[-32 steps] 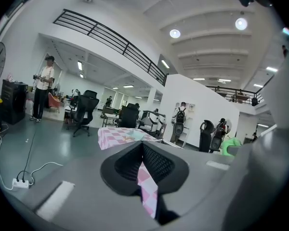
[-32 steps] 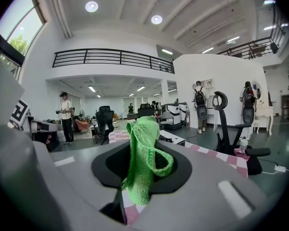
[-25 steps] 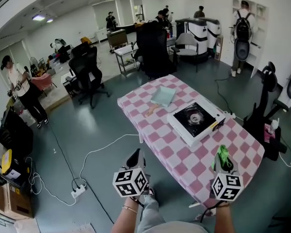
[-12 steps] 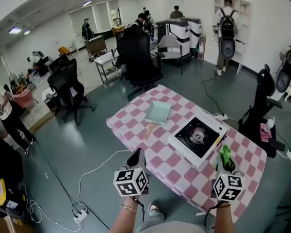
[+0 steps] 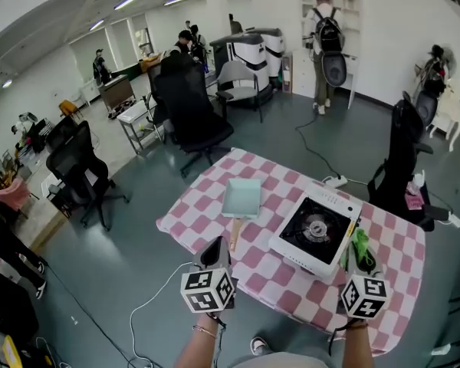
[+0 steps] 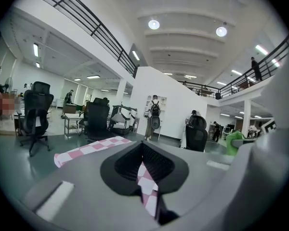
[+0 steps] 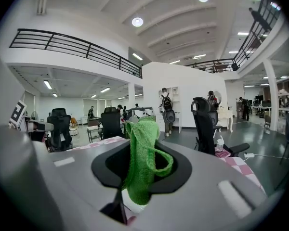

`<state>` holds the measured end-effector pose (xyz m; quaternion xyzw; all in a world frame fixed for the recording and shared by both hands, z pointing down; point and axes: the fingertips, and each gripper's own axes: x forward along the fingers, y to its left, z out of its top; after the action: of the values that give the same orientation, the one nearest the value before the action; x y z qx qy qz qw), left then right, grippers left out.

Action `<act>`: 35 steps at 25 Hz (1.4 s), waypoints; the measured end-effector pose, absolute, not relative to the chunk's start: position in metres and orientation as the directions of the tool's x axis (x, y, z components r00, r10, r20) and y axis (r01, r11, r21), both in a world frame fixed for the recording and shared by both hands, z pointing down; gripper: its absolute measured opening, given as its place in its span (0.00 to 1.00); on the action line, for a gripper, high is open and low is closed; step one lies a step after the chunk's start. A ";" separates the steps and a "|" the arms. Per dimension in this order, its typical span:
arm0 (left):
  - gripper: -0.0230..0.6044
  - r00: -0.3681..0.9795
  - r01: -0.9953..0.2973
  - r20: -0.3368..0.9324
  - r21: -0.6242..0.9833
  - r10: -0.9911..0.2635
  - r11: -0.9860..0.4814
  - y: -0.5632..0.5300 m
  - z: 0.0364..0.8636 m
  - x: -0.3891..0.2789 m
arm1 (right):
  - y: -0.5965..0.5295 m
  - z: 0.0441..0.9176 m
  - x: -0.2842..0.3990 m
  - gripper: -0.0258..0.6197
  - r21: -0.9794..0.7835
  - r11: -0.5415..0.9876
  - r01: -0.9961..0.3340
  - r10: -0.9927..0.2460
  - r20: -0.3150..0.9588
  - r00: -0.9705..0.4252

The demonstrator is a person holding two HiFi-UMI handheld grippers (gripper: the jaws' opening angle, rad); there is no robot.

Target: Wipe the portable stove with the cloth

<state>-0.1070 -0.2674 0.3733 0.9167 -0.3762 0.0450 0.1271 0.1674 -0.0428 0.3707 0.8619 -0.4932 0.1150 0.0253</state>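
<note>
The portable stove [image 5: 316, 232], white with a black top and a round burner, sits on the pink checked table [image 5: 215, 198], just ahead of my right gripper. My right gripper [image 5: 358, 253] is shut on a green cloth [image 5: 357, 244], which sticks up between its jaws [image 7: 143, 158] in the right gripper view. My left gripper [image 5: 214, 248] hangs over the table's near edge, left of the stove. It is shut with nothing in it; in the left gripper view only a strip of checked tablecloth [image 6: 147, 186] shows through the slit of its jaws.
A pale teal pan [image 5: 241, 197] with a wooden handle lies on the table left of the stove. Black office chairs [image 5: 190, 113] stand beyond the table, another [image 5: 402, 159] at its right. A white cable [image 5: 149, 301] runs over the floor at the left. People stand far off.
The table and stove have come closer and now lie straight under the grippers. Both grippers hold the same places in the view, the green cloth still gripped.
</note>
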 end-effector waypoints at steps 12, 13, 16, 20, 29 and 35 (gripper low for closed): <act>0.04 0.771 -0.636 0.211 0.243 -0.600 -0.732 -0.283 0.400 -0.062 | -0.042 0.383 0.184 0.18 -0.058 -0.563 -0.824 -0.807 0.253 0.534; 0.04 0.774 -0.633 0.212 0.242 -0.596 -0.736 -0.283 0.400 -0.058 | -0.042 0.383 0.185 0.18 -0.060 -0.560 -0.826 -0.809 0.252 0.530; 0.04 0.777 -0.628 0.218 0.223 -0.590 -0.745 -0.284 0.401 -0.048 | -0.046 0.383 0.191 0.18 -0.062 -0.547 -0.835 -0.819 0.246 0.518; 0.04 0.786 -0.617 0.227 0.226 -0.575 -0.754 -0.286 0.406 -0.032 | -0.044 0.384 0.200 0.18 -0.050 -0.547 -0.836 -0.817 0.249 0.520; 0.04 0.810 -0.584 0.237 0.231 -0.537 -0.779 -0.280 0.417 0.008 | -0.022 0.404 0.228 0.18 -0.070 -0.569 -0.819 -0.794 0.303 0.526; 0.04 0.826 -0.557 0.257 0.237 -0.502 -0.796 -0.273 0.431 0.035 | -0.007 0.409 0.252 0.18 -0.020 -0.587 -0.809 -0.766 0.337 0.548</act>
<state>0.0349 -0.2729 0.4310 0.9432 -0.2807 0.0906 0.1527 0.2522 -0.0067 0.4094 0.8770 -0.4489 0.1569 0.0690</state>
